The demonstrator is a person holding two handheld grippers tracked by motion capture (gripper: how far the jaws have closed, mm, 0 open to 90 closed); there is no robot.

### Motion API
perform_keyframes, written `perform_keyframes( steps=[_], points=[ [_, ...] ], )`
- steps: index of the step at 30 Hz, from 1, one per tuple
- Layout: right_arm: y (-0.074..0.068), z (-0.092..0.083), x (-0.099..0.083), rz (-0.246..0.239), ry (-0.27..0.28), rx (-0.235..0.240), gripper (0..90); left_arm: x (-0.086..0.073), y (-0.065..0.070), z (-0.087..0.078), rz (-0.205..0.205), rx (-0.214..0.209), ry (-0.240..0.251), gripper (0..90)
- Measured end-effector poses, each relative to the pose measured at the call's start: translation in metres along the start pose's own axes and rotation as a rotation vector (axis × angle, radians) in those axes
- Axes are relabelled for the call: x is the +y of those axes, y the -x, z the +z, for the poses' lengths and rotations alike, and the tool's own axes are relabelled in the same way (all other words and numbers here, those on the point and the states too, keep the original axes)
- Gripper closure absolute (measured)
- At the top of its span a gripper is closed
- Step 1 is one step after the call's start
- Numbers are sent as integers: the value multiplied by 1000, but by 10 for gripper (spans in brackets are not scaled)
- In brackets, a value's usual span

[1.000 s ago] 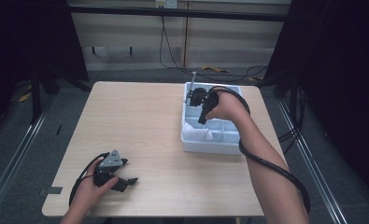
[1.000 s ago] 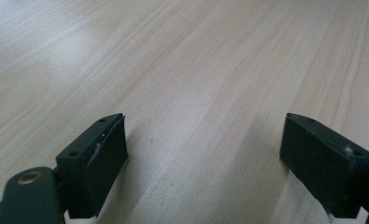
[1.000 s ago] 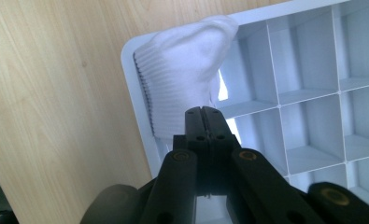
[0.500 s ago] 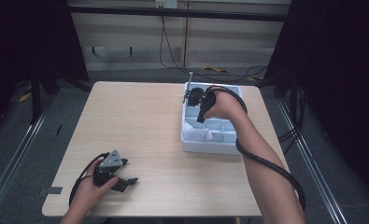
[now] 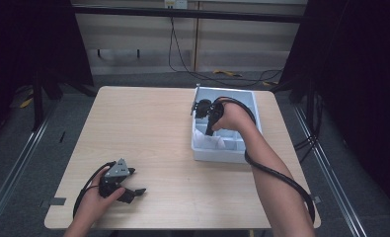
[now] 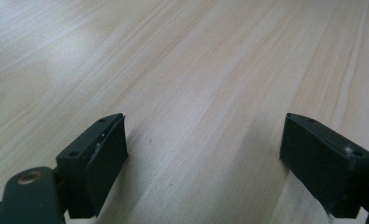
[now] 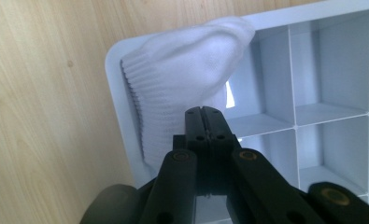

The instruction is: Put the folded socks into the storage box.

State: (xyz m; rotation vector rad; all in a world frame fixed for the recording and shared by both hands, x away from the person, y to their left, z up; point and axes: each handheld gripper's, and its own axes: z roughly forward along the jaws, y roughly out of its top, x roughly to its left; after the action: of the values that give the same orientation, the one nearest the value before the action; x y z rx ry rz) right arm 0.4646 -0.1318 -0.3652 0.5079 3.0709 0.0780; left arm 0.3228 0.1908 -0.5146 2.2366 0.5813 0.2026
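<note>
The right tool (image 7: 204, 112) has its jaws pressed together, tip against a white sock (image 7: 182, 70) lying in the corner compartment of the divided box (image 7: 331, 56). The left tool (image 6: 205, 163) rests spread on the table (image 6: 196, 60).

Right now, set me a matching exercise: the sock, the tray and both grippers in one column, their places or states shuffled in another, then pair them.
1. sock
2. tray
3. left gripper
4. right gripper

A. jaws wide apart, low over bare wood
B. jaws shut, over the sock
C. white, in a corner compartment
D. pale, divided into cells, on the table's right side

Pairs: 1-C, 2-D, 3-A, 4-B
</note>
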Motion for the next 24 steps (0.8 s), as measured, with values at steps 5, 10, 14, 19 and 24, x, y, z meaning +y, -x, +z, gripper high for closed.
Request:
perform_keyframes(
  steps=[5,10,14,19,24],
  points=[
    [-1,9,0,-8,-12,10,900,0,0,0,1,0,-1,147],
    [-4,9,0,-7,-3,-5,900,0,0,0,1,0,-1,147],
    [-6,6,0,-7,3,7,900,0,0,0,0,0,0,147],
    [-6,14,0,1,-2,19,900,0,0,0,-1,-2,4,148],
    [-9,20,2,-8,-14,33,900,0,0,0,2,-1,-1,148]
  ],
)
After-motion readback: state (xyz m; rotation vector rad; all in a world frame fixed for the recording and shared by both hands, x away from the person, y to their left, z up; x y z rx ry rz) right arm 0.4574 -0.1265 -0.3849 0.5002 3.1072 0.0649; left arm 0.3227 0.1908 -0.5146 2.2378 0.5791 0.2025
